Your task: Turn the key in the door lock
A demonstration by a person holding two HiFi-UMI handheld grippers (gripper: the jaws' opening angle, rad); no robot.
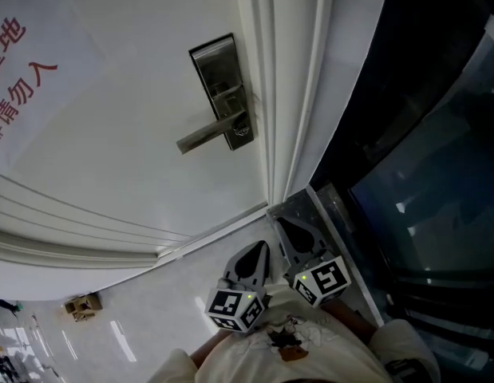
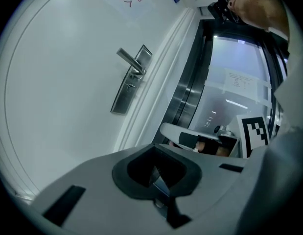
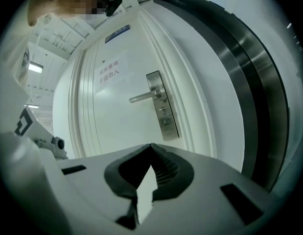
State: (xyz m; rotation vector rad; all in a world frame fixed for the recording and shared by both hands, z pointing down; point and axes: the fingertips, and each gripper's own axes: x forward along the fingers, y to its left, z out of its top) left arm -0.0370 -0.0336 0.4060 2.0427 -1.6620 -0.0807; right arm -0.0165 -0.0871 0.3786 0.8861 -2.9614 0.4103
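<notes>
Silver metal door lock (image 1: 223,94) sits on the white door (image 1: 135,134), up ahead and well apart from both tongs. The left gripper (image 1: 261,250) and right gripper (image 1: 285,226) are closed tight, holding nothing, side by side.

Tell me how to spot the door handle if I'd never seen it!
Find the big white door with red writing. Near its edge sits a tall silver metal plate. The handle is the long silver lever sticking sideways from that plate, the only bar-shaped part on it.
</notes>
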